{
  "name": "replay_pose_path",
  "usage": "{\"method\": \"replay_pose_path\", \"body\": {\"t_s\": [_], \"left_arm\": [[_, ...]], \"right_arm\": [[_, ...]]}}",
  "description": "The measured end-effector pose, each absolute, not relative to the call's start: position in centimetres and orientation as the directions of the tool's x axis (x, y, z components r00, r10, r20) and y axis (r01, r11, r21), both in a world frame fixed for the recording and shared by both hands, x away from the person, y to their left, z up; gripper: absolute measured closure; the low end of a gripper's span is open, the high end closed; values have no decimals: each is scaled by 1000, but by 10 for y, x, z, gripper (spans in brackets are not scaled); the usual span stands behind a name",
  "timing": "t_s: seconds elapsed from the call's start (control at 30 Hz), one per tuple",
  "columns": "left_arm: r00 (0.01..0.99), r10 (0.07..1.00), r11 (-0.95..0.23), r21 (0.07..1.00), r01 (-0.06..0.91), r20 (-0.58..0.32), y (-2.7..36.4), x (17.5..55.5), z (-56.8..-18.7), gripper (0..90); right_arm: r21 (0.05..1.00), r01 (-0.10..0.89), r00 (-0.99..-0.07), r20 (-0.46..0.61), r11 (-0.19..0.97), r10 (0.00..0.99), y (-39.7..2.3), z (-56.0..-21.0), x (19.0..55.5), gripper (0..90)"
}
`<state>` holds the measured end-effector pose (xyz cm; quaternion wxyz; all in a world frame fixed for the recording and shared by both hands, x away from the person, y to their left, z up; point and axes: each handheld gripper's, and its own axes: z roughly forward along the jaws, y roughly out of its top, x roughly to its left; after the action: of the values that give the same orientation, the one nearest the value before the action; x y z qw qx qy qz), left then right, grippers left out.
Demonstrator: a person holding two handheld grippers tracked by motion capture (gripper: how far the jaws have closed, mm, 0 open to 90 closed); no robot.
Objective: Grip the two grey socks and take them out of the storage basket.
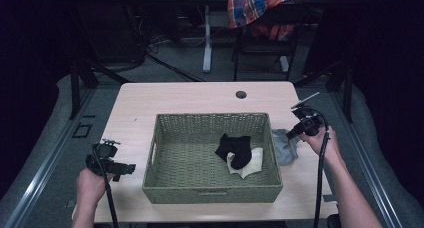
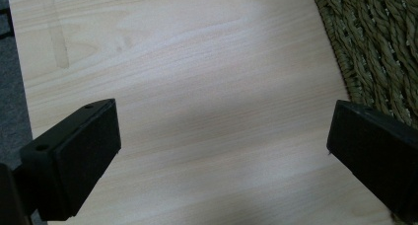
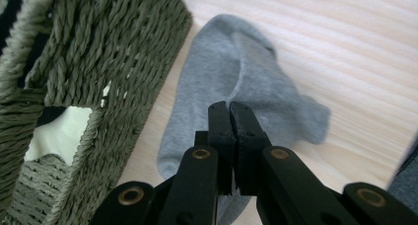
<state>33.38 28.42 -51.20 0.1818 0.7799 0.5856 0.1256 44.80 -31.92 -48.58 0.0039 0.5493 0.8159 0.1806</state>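
So here we've got a grey sock (image 3: 236,82) lying flat on the bench (image 1: 200,100), tucked right up against the outer wall of the green wicker basket (image 1: 212,193), on its right side in the high view. Our right gripper (image 3: 230,106) sits just above that sock with its jaws clenched tight together, pad against pad. We can't tell whether any of the fabric is pinched between the tips. In the high view the same gripper (image 1: 296,133) hangs over the basket's right edge.

Our left gripper (image 2: 222,136) is off to the other side of the basket, over bare bench, jaws spread wide with nothing between them. In the high view it (image 1: 127,169) is near the bench's front left corner.

Inside the basket there's a black sock (image 1: 234,149) draped over a cream sock (image 1: 252,163).
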Motion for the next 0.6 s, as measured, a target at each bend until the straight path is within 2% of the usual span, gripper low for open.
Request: {"method": "replay_pose_path", "body": {"t_s": [0.43,0.6], "left_arm": [[283,959,-250,433,866,-13,284,333,-511,2],[286,958,-253,432,865,-10,284,333,-511,2]], "right_arm": [[249,883,-450,207,398,869,-303,-507,455,881],[289,882,-440,224,372,870,-304,-505,452,827]]}}
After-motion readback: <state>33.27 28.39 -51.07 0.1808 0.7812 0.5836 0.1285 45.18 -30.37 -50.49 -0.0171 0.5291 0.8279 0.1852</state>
